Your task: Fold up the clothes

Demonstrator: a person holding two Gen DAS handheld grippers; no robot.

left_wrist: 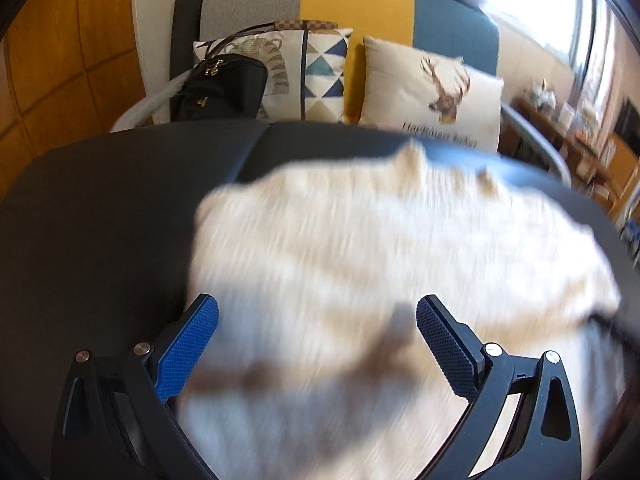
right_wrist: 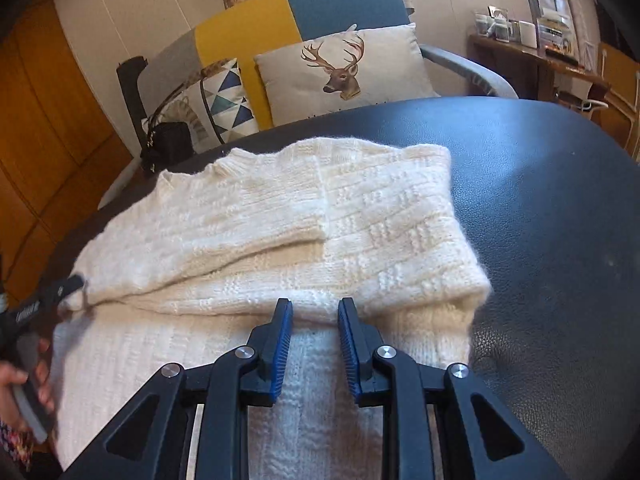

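A cream knitted sweater (right_wrist: 280, 240) lies partly folded on the black leather table (right_wrist: 560, 220), one sleeve laid across its body. In the left wrist view the sweater (left_wrist: 380, 260) is motion-blurred. My left gripper (left_wrist: 317, 312) is wide open above the sweater's near left part, holding nothing. It also shows at the left edge of the right wrist view (right_wrist: 60, 288), at the sweater's left edge. My right gripper (right_wrist: 315, 306) hovers over the sweater's near edge, its jaws narrowly apart with nothing between them.
Behind the table stands a grey, yellow and blue sofa (right_wrist: 248, 28) with a deer cushion (right_wrist: 344, 64), a triangle-patterned cushion (left_wrist: 320, 76) and a black bag (left_wrist: 224, 88). A wooden shelf (right_wrist: 532, 52) with small items stands at the right. Wooden panels (left_wrist: 60, 60) are at the left.
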